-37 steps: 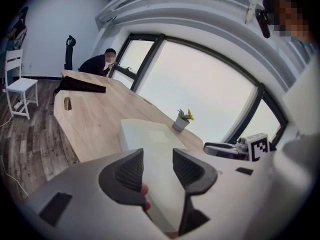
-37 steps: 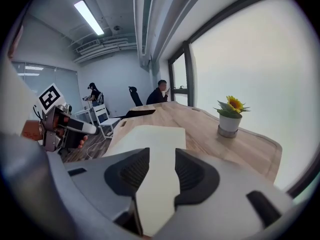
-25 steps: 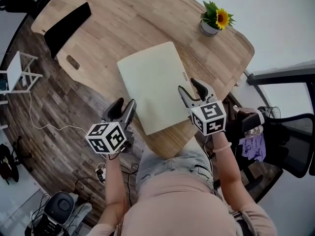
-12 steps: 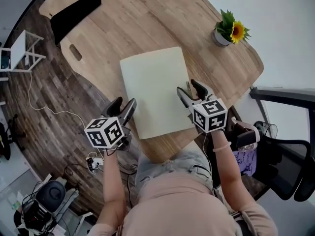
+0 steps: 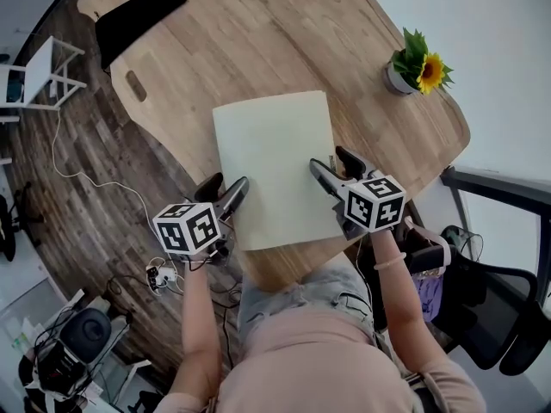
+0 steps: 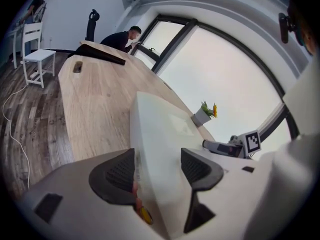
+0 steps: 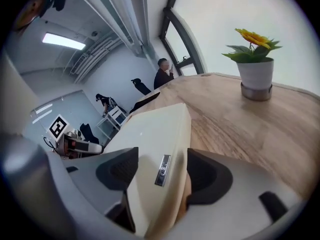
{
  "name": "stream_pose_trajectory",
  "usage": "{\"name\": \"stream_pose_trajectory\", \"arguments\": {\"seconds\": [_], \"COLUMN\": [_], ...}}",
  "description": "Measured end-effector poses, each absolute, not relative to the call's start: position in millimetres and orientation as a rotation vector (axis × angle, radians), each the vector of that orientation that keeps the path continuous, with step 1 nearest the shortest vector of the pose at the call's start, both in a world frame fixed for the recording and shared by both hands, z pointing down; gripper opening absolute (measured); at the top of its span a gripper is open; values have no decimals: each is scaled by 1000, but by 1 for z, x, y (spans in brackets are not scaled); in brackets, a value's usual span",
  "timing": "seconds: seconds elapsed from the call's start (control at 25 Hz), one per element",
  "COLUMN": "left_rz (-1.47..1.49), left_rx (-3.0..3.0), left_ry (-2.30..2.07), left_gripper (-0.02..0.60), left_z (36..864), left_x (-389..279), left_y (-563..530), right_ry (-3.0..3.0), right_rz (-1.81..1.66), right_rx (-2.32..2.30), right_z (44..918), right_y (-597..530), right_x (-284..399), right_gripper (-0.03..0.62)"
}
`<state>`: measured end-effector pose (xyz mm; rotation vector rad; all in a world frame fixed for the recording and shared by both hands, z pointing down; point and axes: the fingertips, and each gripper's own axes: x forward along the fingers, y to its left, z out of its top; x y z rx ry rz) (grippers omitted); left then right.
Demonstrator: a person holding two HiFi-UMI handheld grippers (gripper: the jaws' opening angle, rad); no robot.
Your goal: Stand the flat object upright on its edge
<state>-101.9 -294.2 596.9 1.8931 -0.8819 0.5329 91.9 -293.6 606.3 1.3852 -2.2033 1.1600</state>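
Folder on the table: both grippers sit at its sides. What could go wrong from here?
1. The left gripper and right gripper have just been opening their jaws, which straddle the folder at its side edges without pressing; an uneven closing could twist it.
2. The folder lies by the near edge of the table; tipped up there, it may slide off.

Flat board (image 5: 274, 166) on table (image 5: 258, 41), flowerpot (image 5: 401, 77) far right

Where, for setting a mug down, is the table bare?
Bare wood lies between the cream panel and the black object at the far end, and between the panel and the sunflower pot. Crowded: the near edge, where the left gripper and right gripper, jaws just opened wider, straddle the panel.
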Motion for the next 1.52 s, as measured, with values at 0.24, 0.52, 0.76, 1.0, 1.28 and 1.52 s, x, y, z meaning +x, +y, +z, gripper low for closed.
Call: {"name": "stream_pose_trajectory", "arguments": {"seconds": [0.24, 0.52, 0.76, 1.0, 1.28, 1.52], "left_rz": [541, 501, 458, 438, 451, 462], "left_rx": [1849, 1810, 1774, 1775, 1779, 1821], "left_ry": [-858, -830, -797, -839, -858, -874], "left_gripper": [284, 291, 298, 298, 298, 298], "left_z": [607, 618, 623, 619, 609, 592], "left_x": [-98, -97, -98, -98, -99, -99], "left_y": [-295, -295, -293, -292, -290, -286], "right_ry": [-2235, -2220, -2213, -2210, -2223, -2264], "right_rz": [1287, 1412, 1475, 1476, 1413, 1363], "right_rx": [1325, 1254, 1215, 1237, 1263, 1269], "right_z": [613, 622, 626, 624, 615, 598], "right_y": [-295, -296, -296, -295, -291, -286], "right_x": [90, 87, 84, 84, 82, 81], "right_gripper": [304, 318, 333, 328, 316, 313]}}
